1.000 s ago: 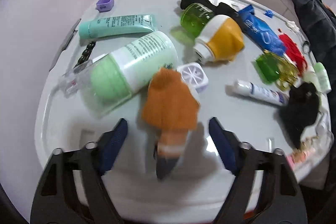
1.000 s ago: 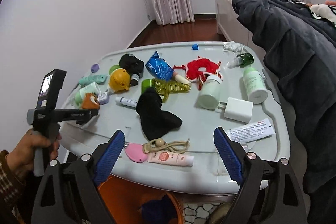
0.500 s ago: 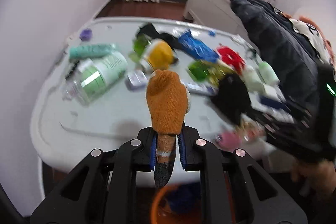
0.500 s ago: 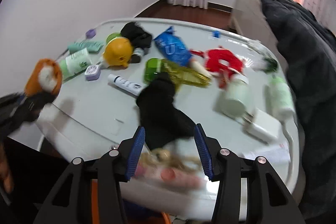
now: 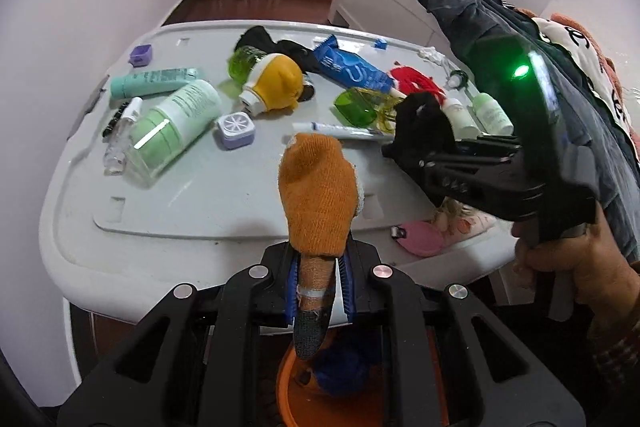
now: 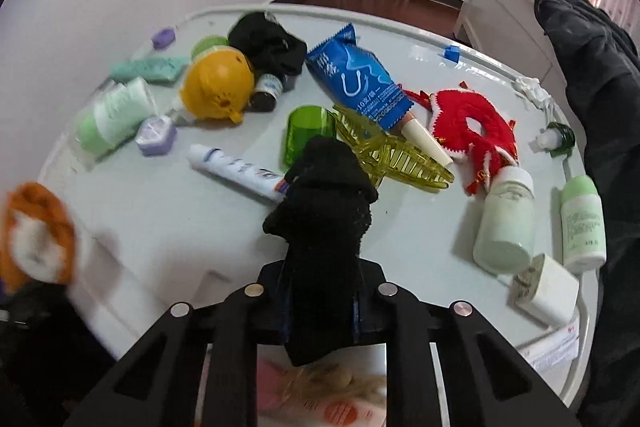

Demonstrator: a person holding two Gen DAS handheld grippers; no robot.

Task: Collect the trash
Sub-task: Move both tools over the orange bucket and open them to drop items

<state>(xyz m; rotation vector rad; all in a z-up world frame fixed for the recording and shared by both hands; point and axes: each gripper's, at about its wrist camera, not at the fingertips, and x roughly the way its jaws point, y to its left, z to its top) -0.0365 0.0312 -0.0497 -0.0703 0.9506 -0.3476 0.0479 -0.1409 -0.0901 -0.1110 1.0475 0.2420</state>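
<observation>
My left gripper [image 5: 321, 285] is shut on an orange sock [image 5: 318, 195] and holds it up off the white table [image 5: 180, 203], above an orange bin [image 5: 340, 387] below the table's front edge. The sock also shows at the left of the right wrist view [image 6: 36, 231]. My right gripper [image 6: 320, 307] is shut on a black sock [image 6: 324, 203] and holds it above the table's front; it shows at the right of the left wrist view [image 5: 424, 131].
On the table lie a blue wrapper [image 6: 356, 79], a yellow-green hair claw [image 6: 396, 155], a green cup [image 6: 306, 135], a toothpaste tube [image 6: 236, 169], a yellow toy [image 6: 218, 89], a red knit piece [image 6: 472, 131], lotion bottles [image 6: 506, 223] and a white charger [image 6: 546, 287]. Dark clothing [image 6: 608, 107] hangs at right.
Both grippers went from open to shut. The left took the orange sock and lifted it back over the bin. The right closed on the black sock and lifted it.
</observation>
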